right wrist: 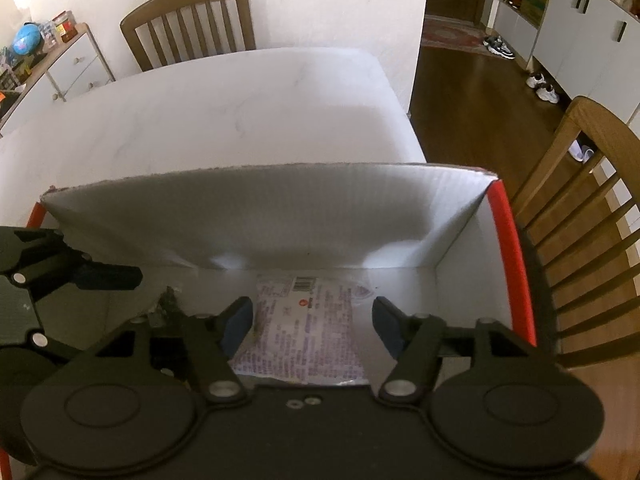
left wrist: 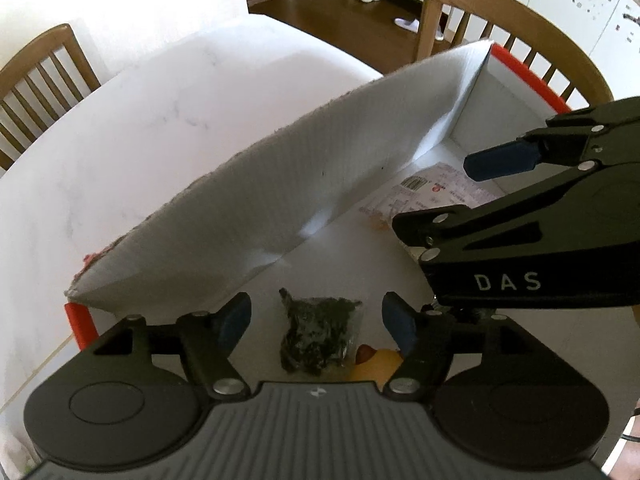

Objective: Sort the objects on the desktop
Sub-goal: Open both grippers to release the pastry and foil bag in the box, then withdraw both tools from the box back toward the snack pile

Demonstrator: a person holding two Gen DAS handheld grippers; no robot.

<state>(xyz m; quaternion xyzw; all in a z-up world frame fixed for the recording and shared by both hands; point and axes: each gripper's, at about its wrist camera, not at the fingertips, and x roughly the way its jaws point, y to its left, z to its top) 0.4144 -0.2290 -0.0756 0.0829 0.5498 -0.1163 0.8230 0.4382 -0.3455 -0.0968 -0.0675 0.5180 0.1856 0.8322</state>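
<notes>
Both grippers hang over the white corrugated box with red corner edges (right wrist: 256, 224), pointing steeply down into it. We see our left gripper (left wrist: 316, 322) with its blue-padded jaws spread wide, the pads clear of the small clear bag of dark bits (left wrist: 318, 338) that lies on the box floor between them. Just beside that bag, toward the near side of the box, a yellow rounded object with a dark red patch (left wrist: 374, 362) peeks out; we cannot tell what it is. Our right gripper (right wrist: 312, 322) is likewise spread, and the flat white printed packet with a barcode (right wrist: 304, 328) lies on the box floor between its jaws, untouched as far as we can see. That packet sits nearer the box's far wall, toward the red-edged corner. The box stands on a white marbled table (right wrist: 200, 120), with a brown wooden slatted chair (right wrist: 192, 20) beyond the far side.
</notes>
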